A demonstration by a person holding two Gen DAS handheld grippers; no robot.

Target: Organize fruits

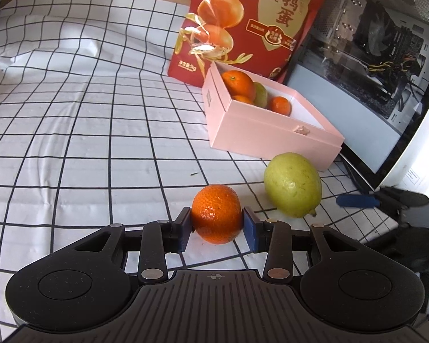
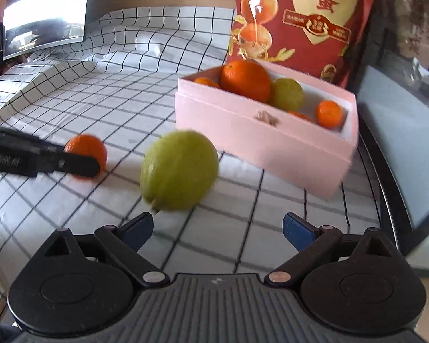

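My left gripper (image 1: 216, 223) is shut on a small orange mandarin (image 1: 216, 213) that rests on the checked cloth; the mandarin also shows in the right wrist view (image 2: 87, 151), with a left finger (image 2: 71, 164) in front of it. A green lemon (image 1: 293, 184) lies just right of the mandarin, on the cloth. My right gripper (image 2: 217, 228) is open and empty, with the lemon (image 2: 178, 170) just beyond its left fingertip. The pink box (image 1: 268, 135) behind holds several oranges and a green fruit; it also shows in the right wrist view (image 2: 260, 143).
A red snack bag (image 1: 243, 20) stands behind the box. A glass-sided computer case (image 1: 371, 65) rises at the right, close to the box. The black-and-white checked cloth (image 1: 85, 128) spreads to the left. A monitor (image 2: 45, 11) stands far left.
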